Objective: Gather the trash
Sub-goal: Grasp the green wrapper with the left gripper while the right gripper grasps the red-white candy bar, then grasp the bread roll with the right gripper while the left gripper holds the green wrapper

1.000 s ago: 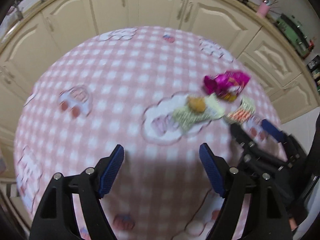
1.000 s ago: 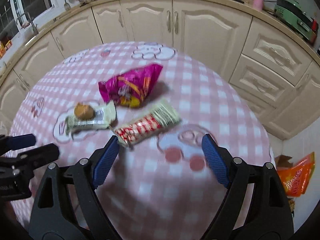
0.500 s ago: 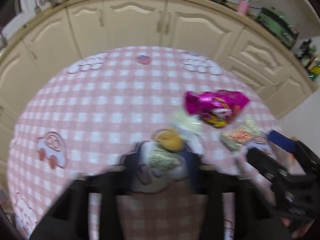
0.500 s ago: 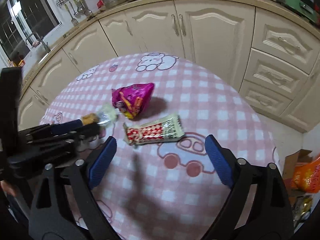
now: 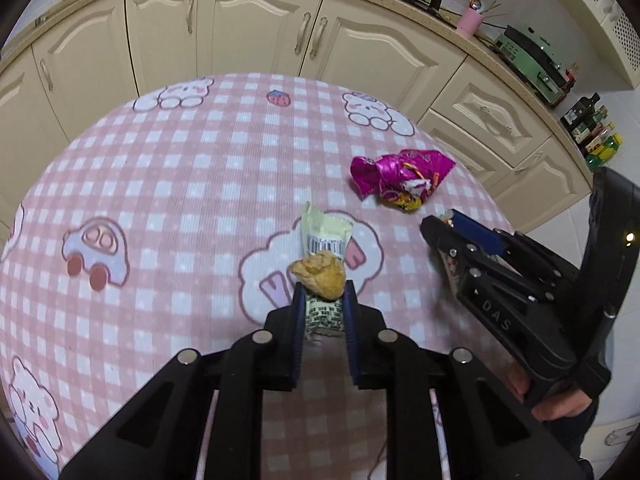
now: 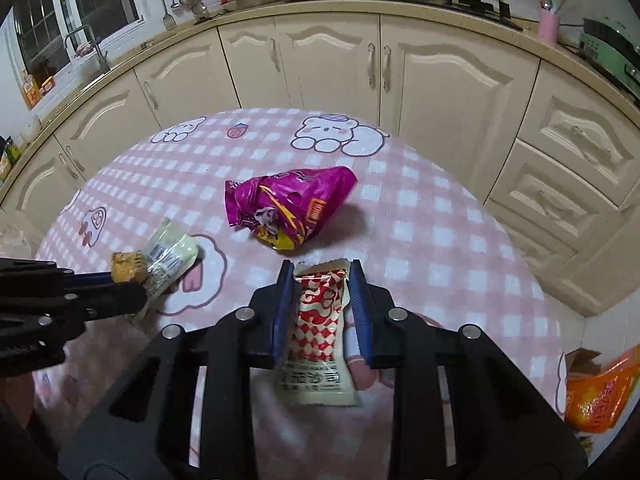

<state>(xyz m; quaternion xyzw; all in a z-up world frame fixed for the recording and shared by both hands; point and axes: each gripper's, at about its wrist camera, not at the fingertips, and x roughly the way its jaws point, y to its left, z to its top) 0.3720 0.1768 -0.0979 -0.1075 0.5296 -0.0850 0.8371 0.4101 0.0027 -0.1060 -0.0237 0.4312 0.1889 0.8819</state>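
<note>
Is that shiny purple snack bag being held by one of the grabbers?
No, the purple snack bag lies loose on the checked tablecloth, clear of both grippers.

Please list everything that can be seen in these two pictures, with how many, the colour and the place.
Green wrapper: one, pale green, brown food piece on it, between left pads.
Red-white packet: one, between right pads.
Magenta bag: one, lying free on the tablecloth, pink checked.
Orange bag: one, beside the table, low right.
Cabinets: cream, behind.
Pink cup: one, on counter.
Left hand-held gripper: black, blue pads, closing on green wrapper.
Right hand-held gripper: same, closing on packet.
</note>
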